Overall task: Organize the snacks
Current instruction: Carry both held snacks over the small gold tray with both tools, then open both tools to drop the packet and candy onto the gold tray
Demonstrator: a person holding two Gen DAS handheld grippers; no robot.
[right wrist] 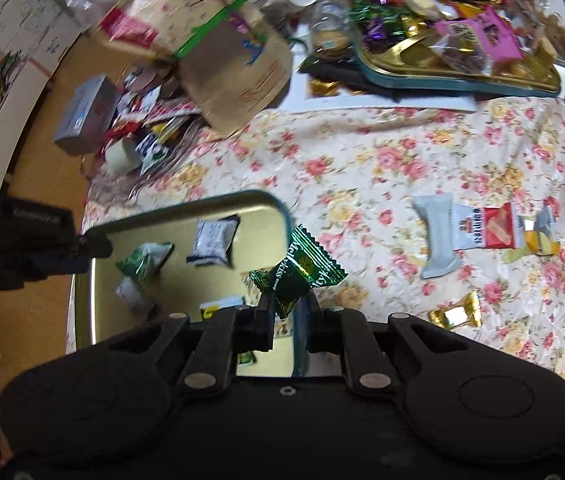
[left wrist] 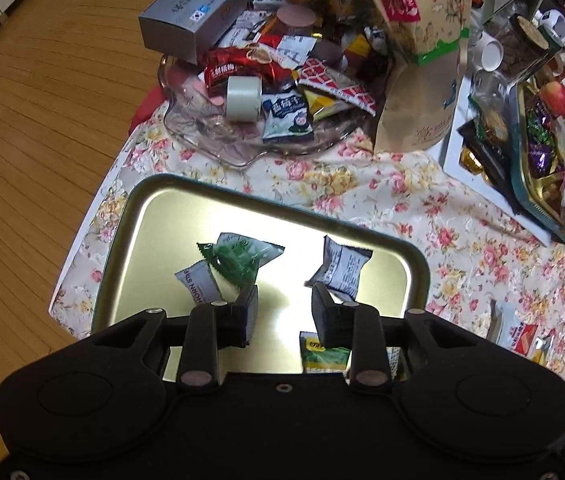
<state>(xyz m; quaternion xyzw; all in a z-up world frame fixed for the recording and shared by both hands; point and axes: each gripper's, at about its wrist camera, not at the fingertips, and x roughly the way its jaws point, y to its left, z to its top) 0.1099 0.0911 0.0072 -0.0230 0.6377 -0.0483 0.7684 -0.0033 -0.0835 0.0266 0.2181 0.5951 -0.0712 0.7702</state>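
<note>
The step in hand looks like ferrying loose sweets into the gold tray (right wrist: 186, 216); the right tongs (right wrist: 288, 304) are clamped on a green foil candy (right wrist: 302, 268), held in the air right at the tray's near right rim, with the flowered desk (right wrist: 402, 152) beyond; the wrapper reads "Mel" and "kiss", the rest creased out of reading. The left tongs (left wrist: 284, 304) hang over the tray with jaws parted and nothing between them; a green-and-clear packet (left wrist: 238, 258) lies just ahead of the left finger, overlapping a grey packet (left wrist: 198, 284) printed with "HORN", and a white packet (left wrist: 342, 268) of small print sits just ahead of the right finger; a yellow-green packet (left wrist: 324, 354) lies below them, its lettering too cut off to read.

The next move probably calls for carrying the candy leftward over the rim to a bare patch of tray, then opening. To the right of the right tongs a red-and-white wafer packet (right wrist: 486, 228) and a gold-wrapped sweet (right wrist: 456, 314) wait on the cloth; its label is too blurred to make out.
</note>
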